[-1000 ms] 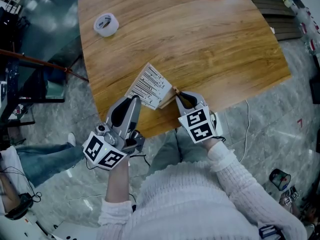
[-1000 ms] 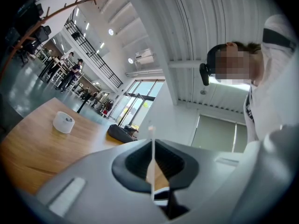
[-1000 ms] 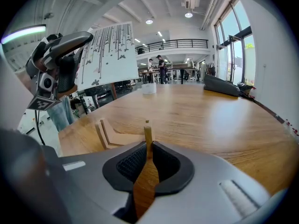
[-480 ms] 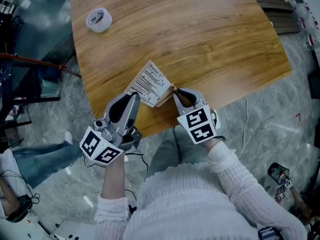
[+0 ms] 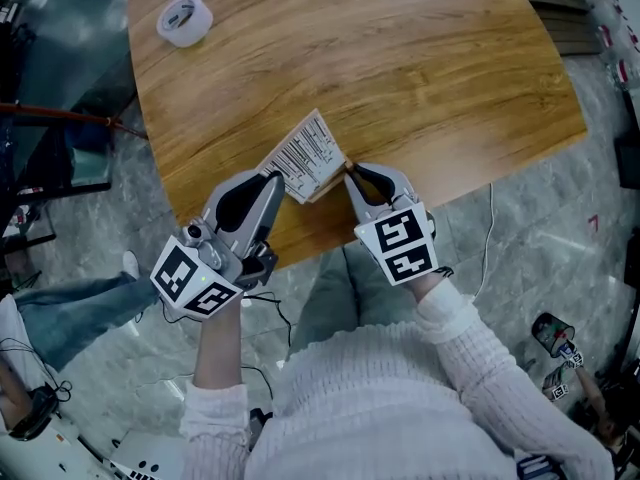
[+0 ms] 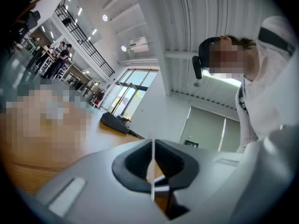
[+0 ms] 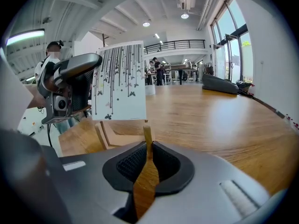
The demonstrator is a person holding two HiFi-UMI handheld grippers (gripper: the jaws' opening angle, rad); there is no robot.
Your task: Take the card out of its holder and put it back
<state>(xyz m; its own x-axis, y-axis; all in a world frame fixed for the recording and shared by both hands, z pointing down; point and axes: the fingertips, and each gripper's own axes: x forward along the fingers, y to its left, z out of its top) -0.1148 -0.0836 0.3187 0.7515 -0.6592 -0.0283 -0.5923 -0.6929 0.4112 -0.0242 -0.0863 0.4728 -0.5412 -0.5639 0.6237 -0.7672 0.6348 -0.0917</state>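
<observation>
A white card (image 5: 308,154) printed with black lines stands over the near edge of the wooden table (image 5: 400,68). My left gripper (image 5: 275,179) is shut on the card's left edge. In the left gripper view the card (image 6: 152,164) shows edge-on as a thin white line between the pads. The small wooden holder (image 5: 329,188) sits just below the card, and my right gripper (image 5: 350,172) is shut on its end. The right gripper view shows a wooden tab (image 7: 147,143) pinched in the right gripper (image 7: 148,149). Beyond it, the card (image 7: 119,80) has its lower edge right at the holder's base (image 7: 117,135).
A roll of white tape (image 5: 185,18) lies at the table's far left corner. A black bag (image 7: 224,84) rests far across the tabletop. The table's near edge (image 5: 300,253) runs just under both grippers, with grey floor and a thin cable (image 5: 490,248) below.
The left gripper has brought the card down and closer to the holder, and the card looks more upright. The right gripper has kept still on the holder.
</observation>
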